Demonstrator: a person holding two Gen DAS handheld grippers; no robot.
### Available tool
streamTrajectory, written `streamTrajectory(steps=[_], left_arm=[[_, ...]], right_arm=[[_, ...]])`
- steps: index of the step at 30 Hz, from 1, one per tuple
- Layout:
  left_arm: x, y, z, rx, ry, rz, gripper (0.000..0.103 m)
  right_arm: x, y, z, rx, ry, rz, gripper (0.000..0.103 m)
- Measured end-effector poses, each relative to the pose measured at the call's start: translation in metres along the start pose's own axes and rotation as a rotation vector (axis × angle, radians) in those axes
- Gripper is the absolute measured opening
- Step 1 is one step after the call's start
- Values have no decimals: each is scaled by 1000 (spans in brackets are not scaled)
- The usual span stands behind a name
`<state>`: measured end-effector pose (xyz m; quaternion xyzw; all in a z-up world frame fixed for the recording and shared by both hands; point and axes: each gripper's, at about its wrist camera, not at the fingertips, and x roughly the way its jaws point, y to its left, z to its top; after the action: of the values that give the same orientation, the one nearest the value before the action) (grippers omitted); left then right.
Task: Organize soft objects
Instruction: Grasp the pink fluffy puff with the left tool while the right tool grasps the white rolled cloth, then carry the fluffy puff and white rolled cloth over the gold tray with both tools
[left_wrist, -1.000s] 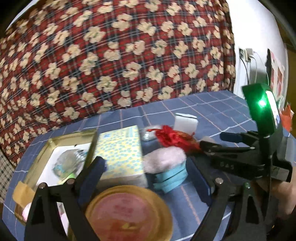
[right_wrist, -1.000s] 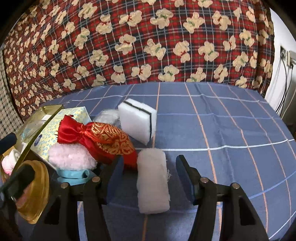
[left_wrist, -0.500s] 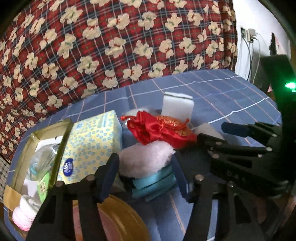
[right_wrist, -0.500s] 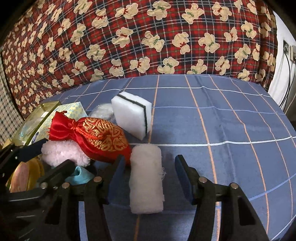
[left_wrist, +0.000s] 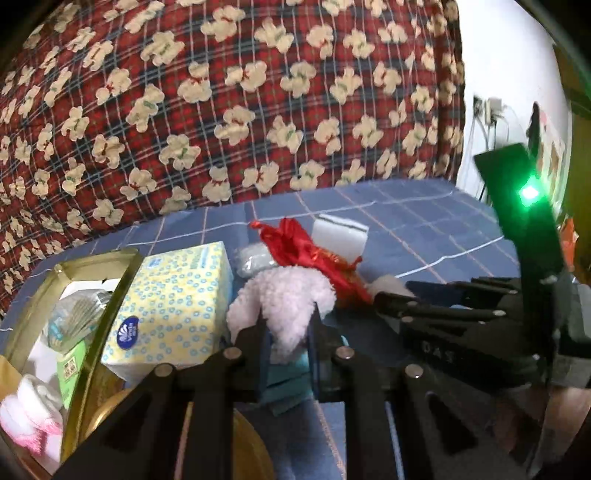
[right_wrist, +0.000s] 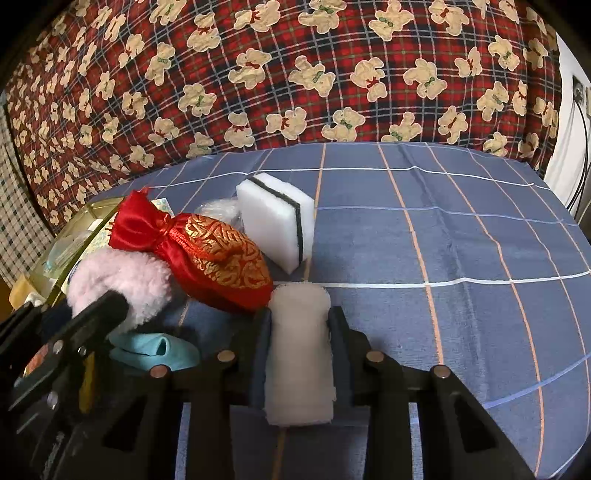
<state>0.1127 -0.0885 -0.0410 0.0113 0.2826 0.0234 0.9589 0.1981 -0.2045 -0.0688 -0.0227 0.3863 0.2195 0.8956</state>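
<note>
While its jaws have just been closing, the left tool (left_wrist: 286, 332) pinches the pink fluffy puff (left_wrist: 291, 295); the right tool (right_wrist: 299, 332), also closing, squeezes the white towel roll (right_wrist: 299, 350).

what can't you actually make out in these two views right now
- Left wrist view: the teal cloth under the pink fluffy item, mostly hidden by the left hand-held gripper.
- Left wrist view: the contents of the gold tin, blurred and cut off by the left edge.
- Right wrist view: the tissue box, hidden behind the red pouch.
</note>
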Motion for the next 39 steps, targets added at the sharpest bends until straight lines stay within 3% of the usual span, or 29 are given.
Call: streamTrajectory(steps=[10,39], left_arm=[[-9,4,0,-20,-56,-13,15],[-41,11,-4,-39,-223,-17,15]], right_arm=[[-18,2,-1,-14,-98,-47,34],[-44,4,-6,-22,-247,-75,34]])
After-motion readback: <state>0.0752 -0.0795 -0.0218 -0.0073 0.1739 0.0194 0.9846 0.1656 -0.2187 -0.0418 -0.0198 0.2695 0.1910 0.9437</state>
